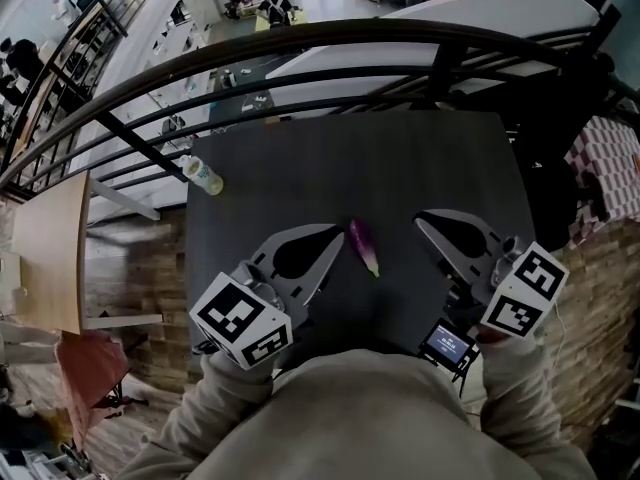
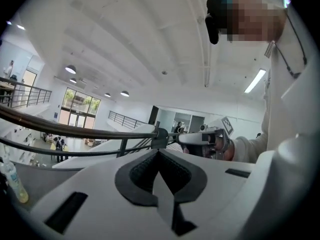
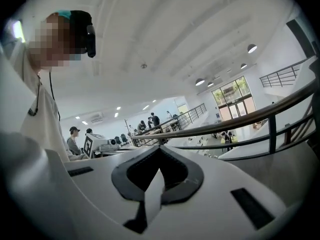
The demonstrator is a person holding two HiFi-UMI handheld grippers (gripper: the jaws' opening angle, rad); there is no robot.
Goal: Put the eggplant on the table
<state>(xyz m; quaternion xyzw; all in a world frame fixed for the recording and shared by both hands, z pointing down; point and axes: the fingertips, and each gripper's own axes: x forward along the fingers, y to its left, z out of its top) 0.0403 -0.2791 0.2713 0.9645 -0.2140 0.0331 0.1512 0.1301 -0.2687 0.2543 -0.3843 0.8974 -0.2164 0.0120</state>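
Purple, glossy and slender, the small eggplant point(image 1: 363, 246) lies on the dark matte square tabletop point(image 1: 300, 158), between my 2 claws. Its long axis runs from far-left to near-right, pale tip toward me. My grey plastic left claw point(image 1: 338, 234) is just beside it; my grey plastic right claw point(image 1: 422, 218) stands further off. Both sets of jaws are fully closed on nothing, dark textured pads point(image 2: 142, 174) meeting. Judgement: placement looks complete; any re-grasp favours the left.
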